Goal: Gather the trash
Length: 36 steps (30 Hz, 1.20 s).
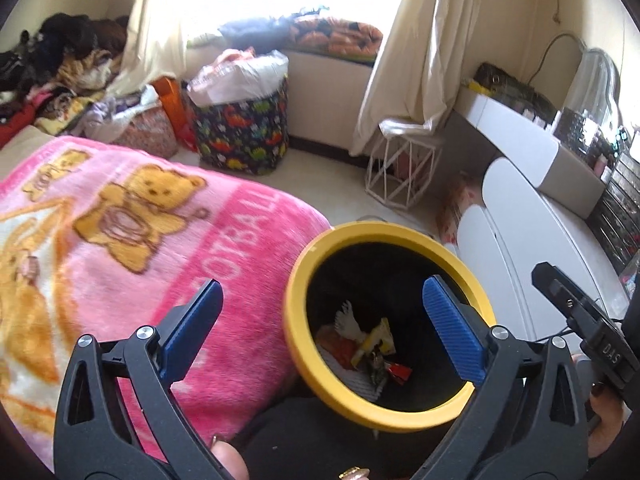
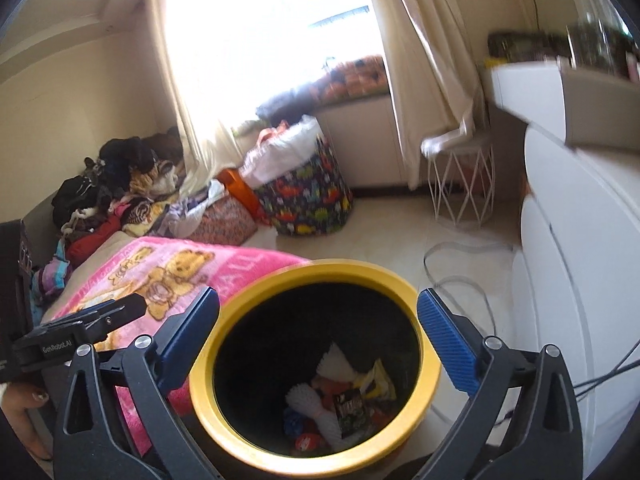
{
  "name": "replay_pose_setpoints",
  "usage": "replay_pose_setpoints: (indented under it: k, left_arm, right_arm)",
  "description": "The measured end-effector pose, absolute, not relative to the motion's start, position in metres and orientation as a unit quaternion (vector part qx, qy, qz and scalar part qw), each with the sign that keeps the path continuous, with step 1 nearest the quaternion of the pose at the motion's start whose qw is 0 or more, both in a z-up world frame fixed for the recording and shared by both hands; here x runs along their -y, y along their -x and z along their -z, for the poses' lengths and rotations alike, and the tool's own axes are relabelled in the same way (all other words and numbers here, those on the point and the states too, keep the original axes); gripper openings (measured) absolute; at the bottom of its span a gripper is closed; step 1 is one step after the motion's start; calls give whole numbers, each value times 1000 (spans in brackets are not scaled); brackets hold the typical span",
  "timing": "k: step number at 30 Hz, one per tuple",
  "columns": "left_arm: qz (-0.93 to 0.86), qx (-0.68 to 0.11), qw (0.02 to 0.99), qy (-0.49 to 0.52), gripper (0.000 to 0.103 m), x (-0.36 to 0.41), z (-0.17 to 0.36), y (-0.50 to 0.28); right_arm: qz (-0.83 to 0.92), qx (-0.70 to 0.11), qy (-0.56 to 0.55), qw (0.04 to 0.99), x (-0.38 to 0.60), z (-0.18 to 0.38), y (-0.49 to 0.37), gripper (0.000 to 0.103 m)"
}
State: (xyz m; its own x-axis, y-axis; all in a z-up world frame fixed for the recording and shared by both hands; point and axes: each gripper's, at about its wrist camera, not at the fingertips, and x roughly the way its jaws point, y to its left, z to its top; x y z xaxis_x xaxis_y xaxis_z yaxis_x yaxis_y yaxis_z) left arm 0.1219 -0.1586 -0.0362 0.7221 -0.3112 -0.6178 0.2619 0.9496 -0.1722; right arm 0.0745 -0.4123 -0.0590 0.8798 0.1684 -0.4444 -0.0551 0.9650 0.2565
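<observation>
A round bin with a yellow rim (image 1: pixel 376 230) (image 2: pixel 320 270) and black inside stands on the floor beside the bed. Crumpled wrappers and white paper (image 1: pixel 362 340) (image 2: pixel 340 400) lie at its bottom. My left gripper (image 1: pixel 320 320) hovers above the bin's near edge, blue-padded jaws wide open, nothing between them. My right gripper (image 2: pixel 318 332) hangs over the bin mouth, also open and empty. The right gripper's body shows at the right edge of the left wrist view, and the left one's at the left edge of the right wrist view.
A pink bear-print blanket (image 1: pixel 120 220) (image 2: pixel 168 268) covers the bed left of the bin. A white dresser (image 1: pixel 540 248) (image 2: pixel 580 280) stands to the right. Farther back are a dinosaur-print hamper (image 1: pixel 244 132) (image 2: pixel 308 196), a white wire stand (image 1: pixel 400 172) (image 2: pixel 460 184), curtains and piled clothes (image 1: pixel 60 60).
</observation>
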Motion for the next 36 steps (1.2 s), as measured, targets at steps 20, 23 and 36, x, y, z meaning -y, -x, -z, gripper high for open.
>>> replay_pose_setpoints:
  k: [20,23,36]
  left_arm:
    - [102,-240,965,22,92,116,15,-47]
    - [104,-236,966,22,92,115,17,-45]
    - [98,-241,965,28,92,113,18,-45]
  right_arm:
    - [-17,-88,-55,994,371,43,-5,96]
    - [-13,-86,-51,995,372,47,-5,96]
    - [-19,-97,-44,994,365,49,-4,96]
